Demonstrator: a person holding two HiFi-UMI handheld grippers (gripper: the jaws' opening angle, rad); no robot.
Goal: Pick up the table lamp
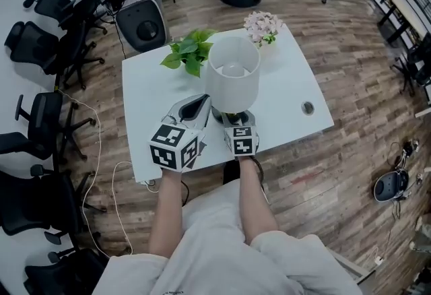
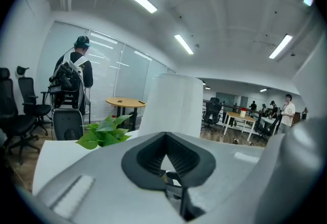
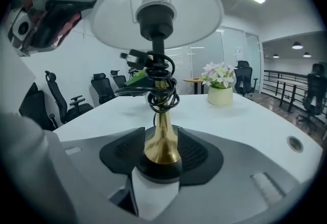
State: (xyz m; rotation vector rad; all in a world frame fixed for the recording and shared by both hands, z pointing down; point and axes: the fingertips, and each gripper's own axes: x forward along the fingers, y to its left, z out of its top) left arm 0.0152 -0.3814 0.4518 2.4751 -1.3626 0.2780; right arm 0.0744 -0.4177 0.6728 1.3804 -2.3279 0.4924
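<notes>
The table lamp point(image 1: 232, 75) stands near the front edge of the white table point(image 1: 289, 85). It has a white shade, a gold stem point(image 3: 162, 138), a black round foot and a black cord point(image 3: 162, 87) coiled round the stem. My right gripper point(image 1: 238, 117) is at the lamp's foot. Its jaws stand wide, one on each side of the stem's flared bottom, in the right gripper view point(image 3: 161, 142). My left gripper point(image 1: 201, 101) hangs left of the shade, its jaws together and empty. The shade point(image 2: 173, 105) rises beyond that gripper's point(image 2: 166, 138) tips.
A leafy green plant point(image 1: 190, 51) and a pot of pale flowers point(image 1: 262, 27) stand behind the lamp. A round cable port point(image 1: 308, 108) sits at the table's right. Office chairs point(image 1: 40, 125) line the left side; a person stands far off point(image 2: 76, 72).
</notes>
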